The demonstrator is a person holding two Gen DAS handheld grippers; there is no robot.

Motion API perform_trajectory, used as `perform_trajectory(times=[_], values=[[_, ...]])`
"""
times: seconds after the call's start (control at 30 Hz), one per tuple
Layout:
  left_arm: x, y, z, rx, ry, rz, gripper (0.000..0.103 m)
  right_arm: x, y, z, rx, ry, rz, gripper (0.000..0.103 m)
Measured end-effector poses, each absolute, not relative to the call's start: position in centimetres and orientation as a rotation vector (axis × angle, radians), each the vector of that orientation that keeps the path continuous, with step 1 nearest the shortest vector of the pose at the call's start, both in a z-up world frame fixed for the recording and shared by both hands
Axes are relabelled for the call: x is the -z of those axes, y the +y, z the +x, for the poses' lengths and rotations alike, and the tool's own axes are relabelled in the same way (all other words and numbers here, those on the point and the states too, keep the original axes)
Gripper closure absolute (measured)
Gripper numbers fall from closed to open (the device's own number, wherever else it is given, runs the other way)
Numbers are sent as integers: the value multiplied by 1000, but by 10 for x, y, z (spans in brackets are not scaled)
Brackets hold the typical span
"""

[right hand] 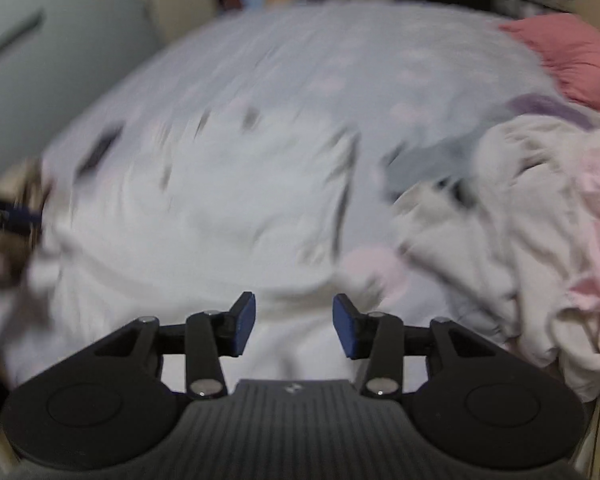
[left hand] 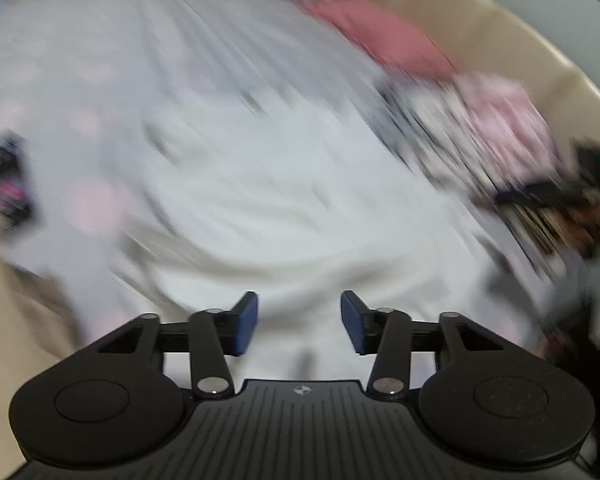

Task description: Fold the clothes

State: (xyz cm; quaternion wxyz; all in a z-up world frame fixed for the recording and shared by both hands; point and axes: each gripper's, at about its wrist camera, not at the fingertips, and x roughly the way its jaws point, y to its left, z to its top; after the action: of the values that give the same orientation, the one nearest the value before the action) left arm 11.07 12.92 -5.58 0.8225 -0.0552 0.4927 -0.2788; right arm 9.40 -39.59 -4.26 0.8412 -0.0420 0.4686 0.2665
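Both views smear with motion. The white garment [left hand: 268, 184] lies spread on the bed (lavender sheet with pink spots), directly ahead of the left gripper [left hand: 299, 322] and right gripper [right hand: 294, 325]; both grippers gape apart, holding nothing, neither clearly nearer.

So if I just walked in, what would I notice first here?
Probably the big white garment spread across the middle of the bed, blurry in both views. Next, the messy heap of pale and pink clothes on the right, with a red cushion behind it. Both grippers' blue-padded fingers stand open above the white cloth.
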Motion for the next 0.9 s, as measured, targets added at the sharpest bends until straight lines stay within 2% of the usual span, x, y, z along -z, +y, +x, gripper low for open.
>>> perform_trajectory(times=[0.2, 0.3, 0.57, 0.6, 0.63, 0.67, 0.73, 0.8, 0.83, 0.9], values=[[91, 104, 114, 615, 1175, -61, 66, 75, -381, 105, -499, 1136, -63, 58], [99, 104, 125, 575, 1213, -75, 66, 84, -366, 112, -528, 1152, -85, 59], [104, 116, 159, 537, 1226, -196, 66, 104, -328, 139, -553, 1207, -141, 59], [104, 119, 165, 524, 1215, -228, 66, 104, -326, 145, -545, 1204, -135, 61], [101, 126, 170, 481, 1171, -268, 67, 98, -326, 151, -530, 1160, -116, 70], [98, 132, 176, 438, 1127, -307, 67, 86, -330, 156, -503, 1071, -70, 71], [91, 148, 181, 333, 1018, -390, 69, 68, -341, 163, -468, 940, 28, 69], [87, 156, 182, 291, 990, -407, 69, 53, -354, 166, -453, 854, 124, 69], [87, 155, 181, 297, 998, -373, 69, 51, -352, 166, -488, 862, 100, 64], [85, 147, 178, 322, 1010, -257, 69, 50, -344, 159, -560, 865, -7, 61]])
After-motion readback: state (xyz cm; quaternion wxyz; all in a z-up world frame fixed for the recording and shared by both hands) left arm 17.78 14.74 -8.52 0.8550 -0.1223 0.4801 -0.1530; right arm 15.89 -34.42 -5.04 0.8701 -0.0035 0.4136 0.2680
